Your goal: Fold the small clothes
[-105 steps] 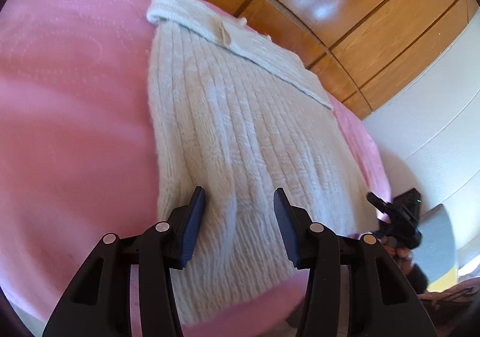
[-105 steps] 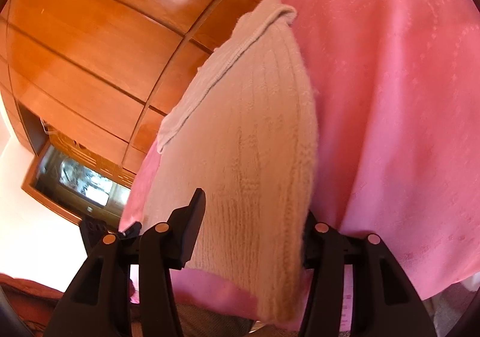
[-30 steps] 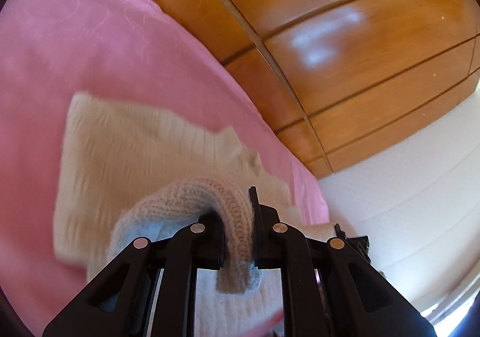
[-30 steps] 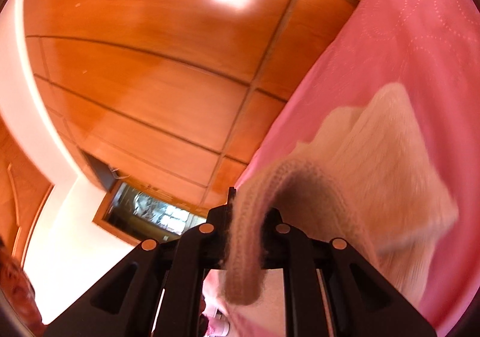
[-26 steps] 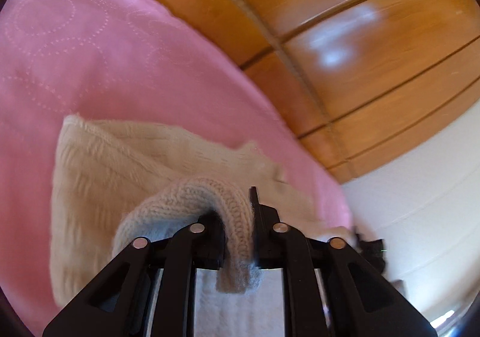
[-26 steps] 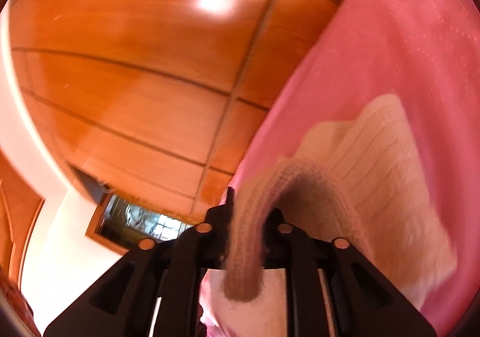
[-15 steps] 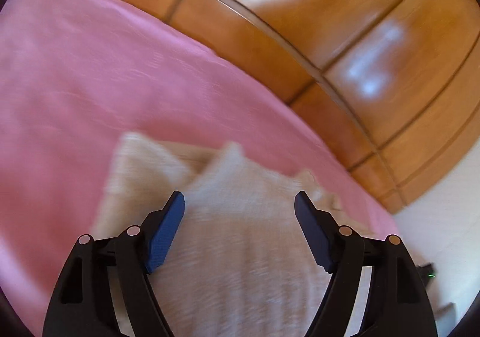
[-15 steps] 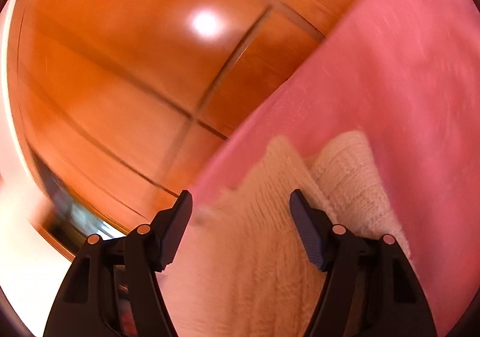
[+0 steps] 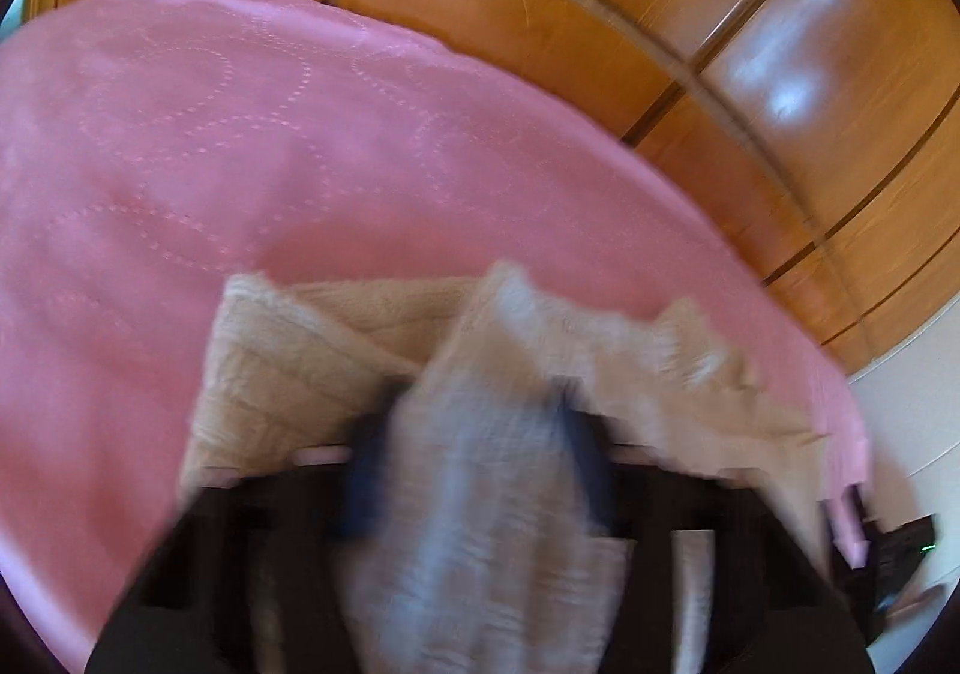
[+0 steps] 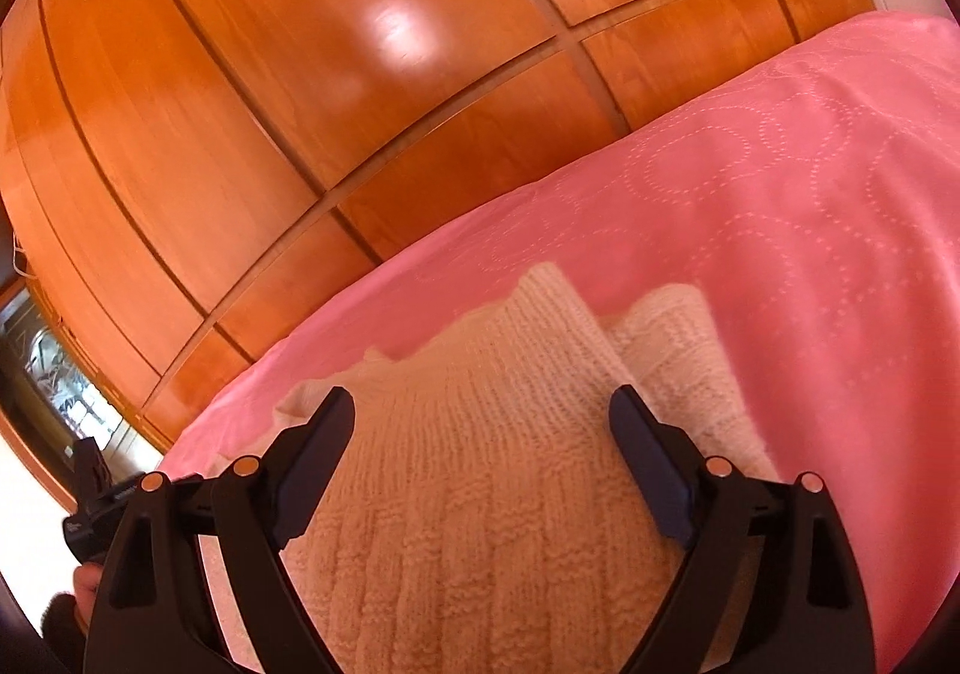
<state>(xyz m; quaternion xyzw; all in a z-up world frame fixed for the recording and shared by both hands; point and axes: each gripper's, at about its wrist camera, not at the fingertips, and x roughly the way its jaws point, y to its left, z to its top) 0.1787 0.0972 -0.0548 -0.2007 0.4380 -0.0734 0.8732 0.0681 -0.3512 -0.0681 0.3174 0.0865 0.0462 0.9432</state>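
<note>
Now left tongs are closing around a sweater fold, blurred, grip unclear; right tongs wide, opening, empty. Sweater directly ahead on the bed.

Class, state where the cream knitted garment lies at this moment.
The cream knitted garment lies folded on the pink bedspread, low and central in both wrist views, near the wooden wall panels.

Both my pictures are bright and warm. The shiny wood wall shows white glare spots at about twelve o'clock in the right view and two o'clock in the left. My left view is badly smeared: the sweater and the left gripper blur together. My right view is sharp. Edges bend round, with dark corners.
</note>
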